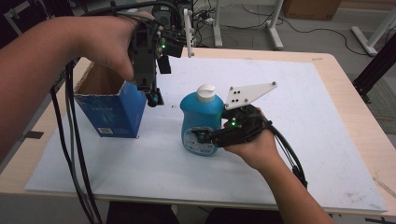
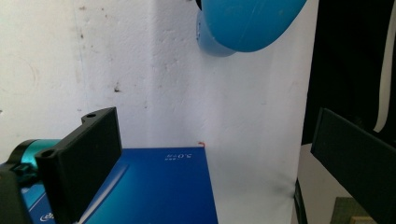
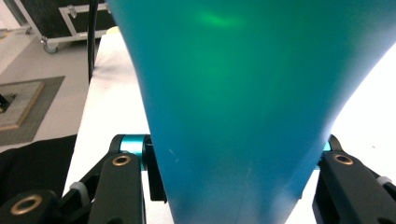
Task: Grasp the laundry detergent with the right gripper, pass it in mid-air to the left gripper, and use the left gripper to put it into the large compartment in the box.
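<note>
A blue bottle with a white cap stands upright on the white mat. My right gripper comes in level from the right and is shut on its lower body; in the right gripper view the bottle sits tight between both jaws of that gripper. An open-topped blue carton stands to the left. My left gripper hangs pointing down over the carton's right edge, open and holding nothing. The left gripper view looks between its jaws at the carton's side and the bottle beyond.
The white mat covers most of a wooden table. Black cables hang from the left hand down past the table's left front. Metal stand legs and a cardboard box sit on the floor behind the table.
</note>
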